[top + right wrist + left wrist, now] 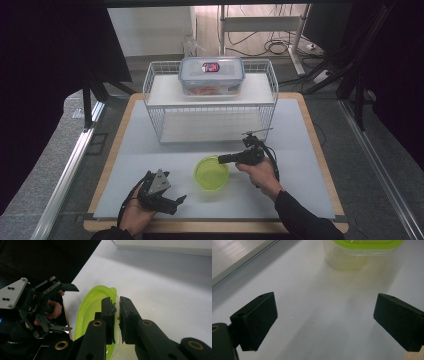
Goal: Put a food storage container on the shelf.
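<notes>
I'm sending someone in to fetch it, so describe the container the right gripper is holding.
On the white table mat, in front of the white wire rack, sits a round, translucent lime-green plastic container. The right gripper pinches its rim. Unlike the clear rectangular lidded box on the rack, it is green and round.

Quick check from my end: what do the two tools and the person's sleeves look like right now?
Both tools are black, jointed linkages with brass-coloured pivot bushings and blocky black pads. The left tool carries a grey three-cornered plate with small dark screws. A black cable trails from the right tool past the wrist. The sleeve is dark.
</notes>
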The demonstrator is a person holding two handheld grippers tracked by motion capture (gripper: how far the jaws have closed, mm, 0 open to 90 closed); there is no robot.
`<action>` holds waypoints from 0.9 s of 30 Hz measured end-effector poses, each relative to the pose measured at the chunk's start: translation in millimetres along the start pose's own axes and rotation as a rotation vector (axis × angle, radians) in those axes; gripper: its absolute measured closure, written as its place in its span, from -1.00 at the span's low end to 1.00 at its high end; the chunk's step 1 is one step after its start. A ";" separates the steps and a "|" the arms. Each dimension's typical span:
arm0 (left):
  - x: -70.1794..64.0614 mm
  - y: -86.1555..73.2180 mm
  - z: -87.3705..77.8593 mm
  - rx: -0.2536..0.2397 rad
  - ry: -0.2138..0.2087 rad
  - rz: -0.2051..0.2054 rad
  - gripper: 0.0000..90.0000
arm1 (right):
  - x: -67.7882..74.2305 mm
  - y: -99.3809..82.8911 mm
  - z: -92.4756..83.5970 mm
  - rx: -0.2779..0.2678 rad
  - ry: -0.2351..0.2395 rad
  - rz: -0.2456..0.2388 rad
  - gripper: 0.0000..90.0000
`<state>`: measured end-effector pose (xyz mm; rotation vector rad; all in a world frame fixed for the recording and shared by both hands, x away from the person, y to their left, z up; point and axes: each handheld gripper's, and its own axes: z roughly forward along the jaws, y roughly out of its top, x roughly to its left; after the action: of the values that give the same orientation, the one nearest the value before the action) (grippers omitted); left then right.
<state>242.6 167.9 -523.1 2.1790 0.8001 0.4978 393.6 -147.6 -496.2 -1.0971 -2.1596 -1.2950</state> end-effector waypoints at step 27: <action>2.2 1.2 -5.3 -0.054 -0.025 -0.021 -0.92 | 10.2 8.0 -33.8 -0.138 0.114 0.046 0.87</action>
<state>241.7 171.5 -518.6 2.1209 0.7864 0.4758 391.5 -170.4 -468.1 -1.0907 -1.9758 -1.4673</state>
